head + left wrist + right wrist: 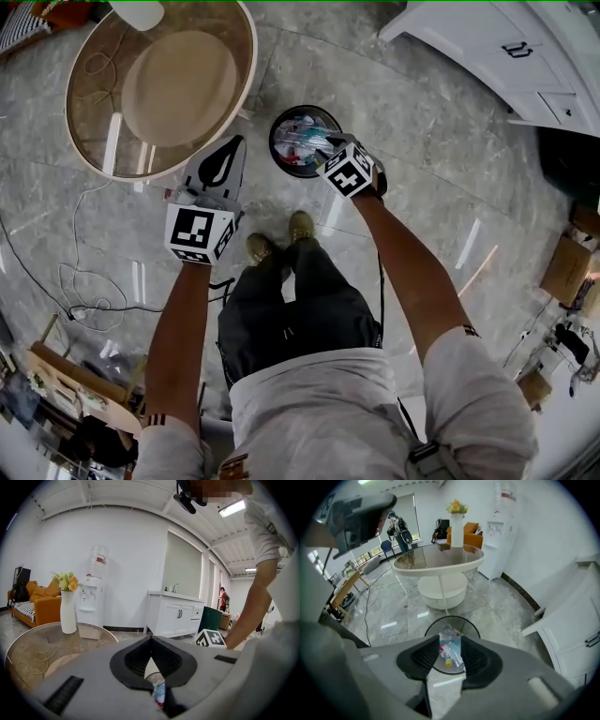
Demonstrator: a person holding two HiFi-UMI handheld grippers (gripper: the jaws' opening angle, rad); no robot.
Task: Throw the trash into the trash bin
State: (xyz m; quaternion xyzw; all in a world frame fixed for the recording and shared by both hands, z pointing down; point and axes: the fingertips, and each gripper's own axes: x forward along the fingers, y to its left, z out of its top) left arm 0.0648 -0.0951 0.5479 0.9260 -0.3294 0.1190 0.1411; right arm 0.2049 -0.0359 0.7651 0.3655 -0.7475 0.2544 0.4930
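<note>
- My left tool (pixel 150 638): tips together, clamped on a clear bottle (pixel 158 693); I see only a sliver of it.
- One bin (pixel 454 618), with trash (pixel 450 649) inside, too jumbled to count.
- My right tool (pixel 450 640): jaws apart, empty, pointing steeply down over the bin, arm outstretched.
- Left arm forward, tool near level, beside one bench (pixel 94 112).

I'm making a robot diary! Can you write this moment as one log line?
right hand-held gripper: open, above trash bin | plastic bottle: in bin | left hand-held gripper: shut, near round table
</note>
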